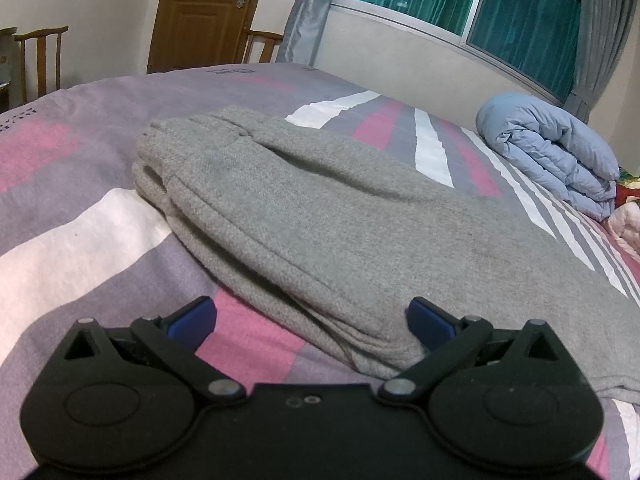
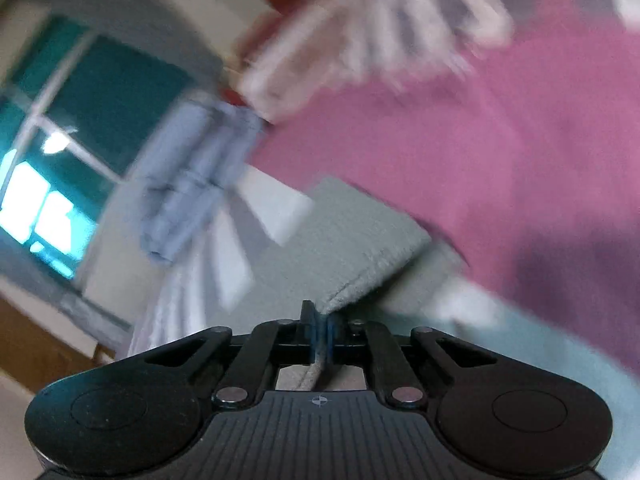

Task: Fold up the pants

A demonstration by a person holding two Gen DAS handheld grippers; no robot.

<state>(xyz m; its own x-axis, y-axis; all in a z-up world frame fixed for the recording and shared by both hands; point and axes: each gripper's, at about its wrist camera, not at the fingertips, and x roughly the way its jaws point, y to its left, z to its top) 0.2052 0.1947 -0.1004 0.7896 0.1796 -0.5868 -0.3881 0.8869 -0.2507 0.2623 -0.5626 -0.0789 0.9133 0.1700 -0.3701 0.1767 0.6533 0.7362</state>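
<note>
The grey pants lie on the striped bed sheet, the waistband at the far left, the legs running toward the near right. My left gripper is open just above the sheet, its blue pads either side of the pants' near folded edge. In the blurred right wrist view my right gripper is shut on an edge of the grey pants, and the cloth hangs off it, lifted.
A rolled light-blue quilt lies at the bed's far right under the window; it also shows in the right wrist view. Wooden chairs and a door stand beyond the bed.
</note>
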